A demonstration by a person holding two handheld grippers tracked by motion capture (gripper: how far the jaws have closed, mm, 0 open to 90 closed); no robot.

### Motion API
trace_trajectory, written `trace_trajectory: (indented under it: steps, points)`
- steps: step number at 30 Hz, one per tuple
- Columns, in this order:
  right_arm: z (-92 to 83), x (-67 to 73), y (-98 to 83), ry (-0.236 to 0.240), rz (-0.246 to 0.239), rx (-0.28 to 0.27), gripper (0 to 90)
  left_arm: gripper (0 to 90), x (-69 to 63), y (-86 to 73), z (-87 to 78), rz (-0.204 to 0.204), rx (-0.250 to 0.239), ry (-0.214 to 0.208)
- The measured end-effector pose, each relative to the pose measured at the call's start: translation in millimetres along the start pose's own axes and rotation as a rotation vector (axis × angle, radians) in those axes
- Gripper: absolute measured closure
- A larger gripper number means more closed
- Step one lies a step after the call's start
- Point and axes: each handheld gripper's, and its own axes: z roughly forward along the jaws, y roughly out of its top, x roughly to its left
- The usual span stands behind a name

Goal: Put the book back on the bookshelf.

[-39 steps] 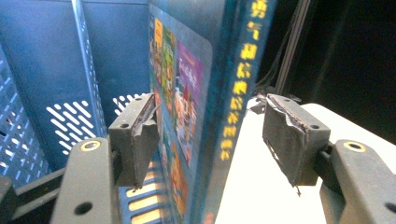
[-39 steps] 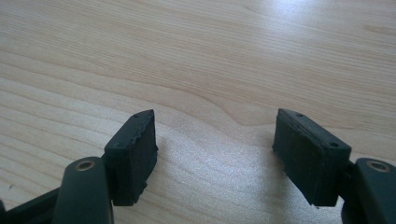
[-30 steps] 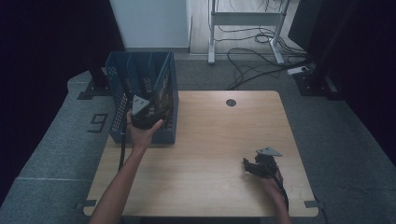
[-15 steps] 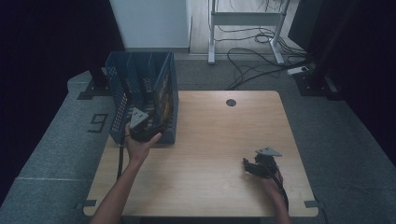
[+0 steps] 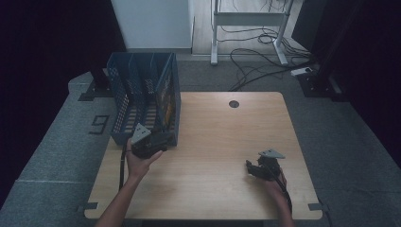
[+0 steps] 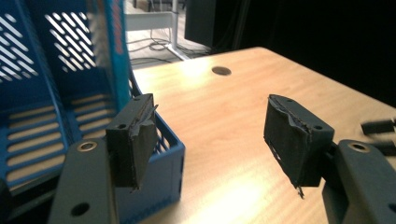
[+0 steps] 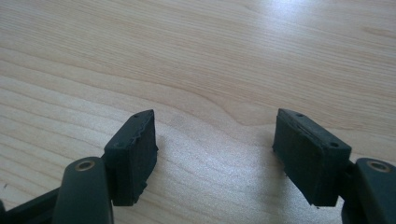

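Left gripper [image 5: 163, 141] drawn back from the rack [image 5: 142, 97], now at its near corner, jaws apart and empty. Right gripper [image 5: 251, 168] released too, well apart from the rack. Probably filing done.

High view's dim overall; I get a lit patch in the middle, and the far left and right sides drop to near black. The bench [image 5: 213, 142] top is evenly lit, no hard glare, w/ soft shadow under each hand-held gripper. Pic is soft, fine detail smeared. Left gripper view: bright sheen on the wood near the bottom centre, light seems to come from the room beyond; the blue rack [image 6: 56, 93] is sharp-ish, the pads close to the lens a bit soft, the top-right bkgd black. Right gripper view: brightest of the three, pale glare at top right, faint shadows beside both pads, wood grain crisp.
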Motion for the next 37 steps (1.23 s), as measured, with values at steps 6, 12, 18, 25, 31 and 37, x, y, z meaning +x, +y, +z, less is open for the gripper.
trace_trajectory:
  steps: [6,12,18,25,31,37]
  points:
    - [0.0,0.0,0.0,0.0,0.0,0.0,29.1,34.1,-10.8,-13.3,-3.3,0.038,0.04,-0.032]
    - [0.0,0.2,0.0,-0.001,-0.002,0.001,29.1,33.9,-15.8,-31.1,-8.1,0.005,0.047,-0.062]
    - [0.1,0.4,0.0,-0.003,-0.004,0.001,29.0,33.9,-16.0,-50.6,-7.7,-0.023,0.076,-0.077]
    - [0.1,0.4,0.0,-0.003,-0.005,0.001,29.0,33.7,-13.0,-62.3,-5.6,-0.032,0.098,-0.053]
    - [0.2,0.6,0.0,-0.005,-0.007,0.001,29.0,33.9,-9.5,-63.7,-7.3,-0.046,0.1,-0.049]
    - [0.4,1.0,0.1,-0.014,-0.008,0.003,27.9,34.0,-11.2,-64.4,-7.2,-0.046,0.105,-0.055]
